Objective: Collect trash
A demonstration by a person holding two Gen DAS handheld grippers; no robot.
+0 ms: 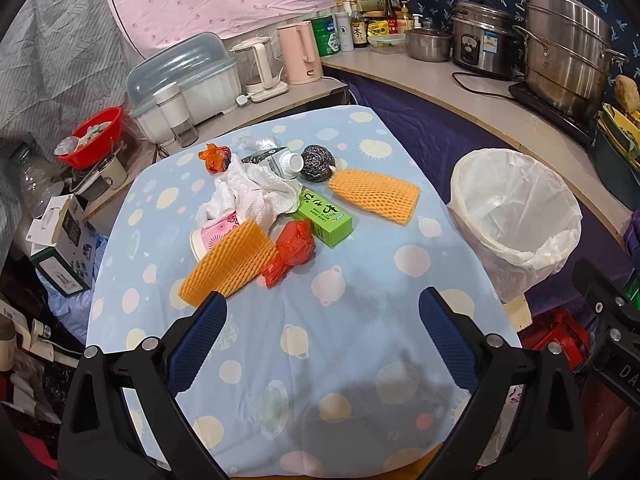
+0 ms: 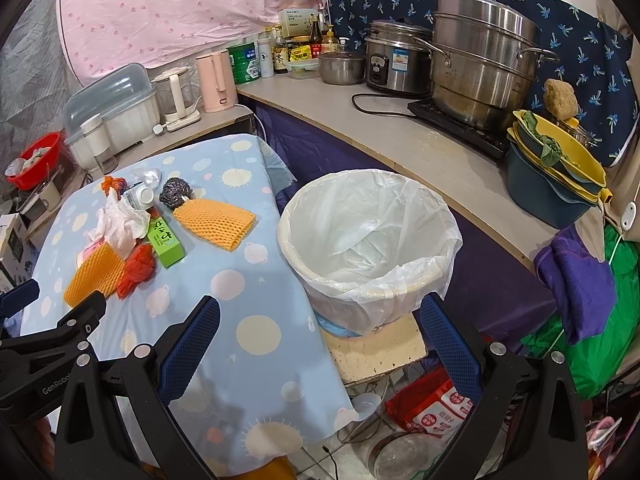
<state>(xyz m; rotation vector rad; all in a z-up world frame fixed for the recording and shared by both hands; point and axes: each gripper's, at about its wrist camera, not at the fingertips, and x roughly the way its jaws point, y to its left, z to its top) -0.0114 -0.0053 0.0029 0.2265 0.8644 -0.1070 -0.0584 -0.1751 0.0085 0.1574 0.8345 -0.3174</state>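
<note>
Trash lies in a pile on the blue patterned table (image 1: 360, 340): two orange foam nets (image 1: 228, 264) (image 1: 376, 194), a red crumpled bag (image 1: 292, 250), a green box (image 1: 324, 212), white tissue (image 1: 256, 192), a pink cup (image 1: 212, 236), a steel scourer (image 1: 318, 162), a small carton with a white cap (image 1: 280, 160) and an orange wrapper (image 1: 214, 156). A white-lined bin (image 1: 516, 216) (image 2: 368, 240) stands right of the table. My left gripper (image 1: 320, 312) is open and empty, just short of the near foam net. My right gripper (image 2: 316, 316) is open and empty, in front of the bin.
A counter (image 2: 360, 120) behind the bin holds steel pots (image 2: 480, 56), a rice cooker (image 2: 396, 60), bottles and stacked yellow bowls (image 2: 560, 152). Kettles (image 1: 300, 52) and a lidded dish rack (image 1: 188, 76) stand behind the table. Boxes and a red basin (image 1: 96, 136) crowd the left floor.
</note>
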